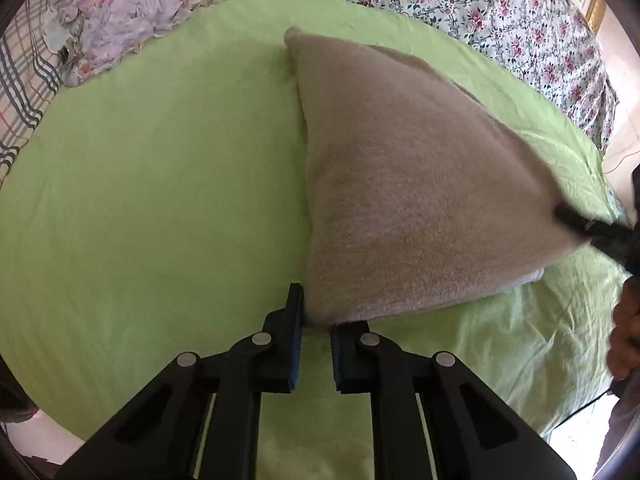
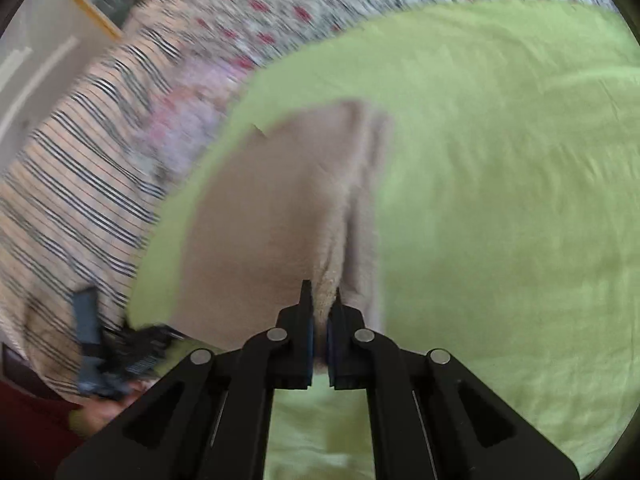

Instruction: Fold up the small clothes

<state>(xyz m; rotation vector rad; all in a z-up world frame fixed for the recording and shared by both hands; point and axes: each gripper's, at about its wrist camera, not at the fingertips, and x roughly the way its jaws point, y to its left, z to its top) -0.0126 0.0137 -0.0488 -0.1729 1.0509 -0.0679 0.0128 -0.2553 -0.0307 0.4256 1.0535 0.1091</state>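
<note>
A beige fleecy cloth (image 1: pixel 400 184) lies on a green sheet (image 1: pixel 160 200), its near edge lifted and stretched between both grippers. My left gripper (image 1: pixel 318 318) is shut on the cloth's near left corner, which covers the right fingertip. At the right edge of the left wrist view my right gripper (image 1: pixel 568 218) pinches the other near corner. In the blurred right wrist view the right gripper (image 2: pixel 322 300) is shut on a bunched fold of the beige cloth (image 2: pixel 272 216). The left gripper (image 2: pixel 132 344) shows as a dark blur at the lower left.
A floral bedspread (image 1: pixel 480 8) lies beyond the green sheet. A heap of crumpled floral clothes (image 1: pixel 128 12) sits at the far left on plaid fabric (image 1: pixel 24 80). A hand (image 1: pixel 628 332) shows at the right edge. A framed picture (image 2: pixel 100 0) hangs on the wall.
</note>
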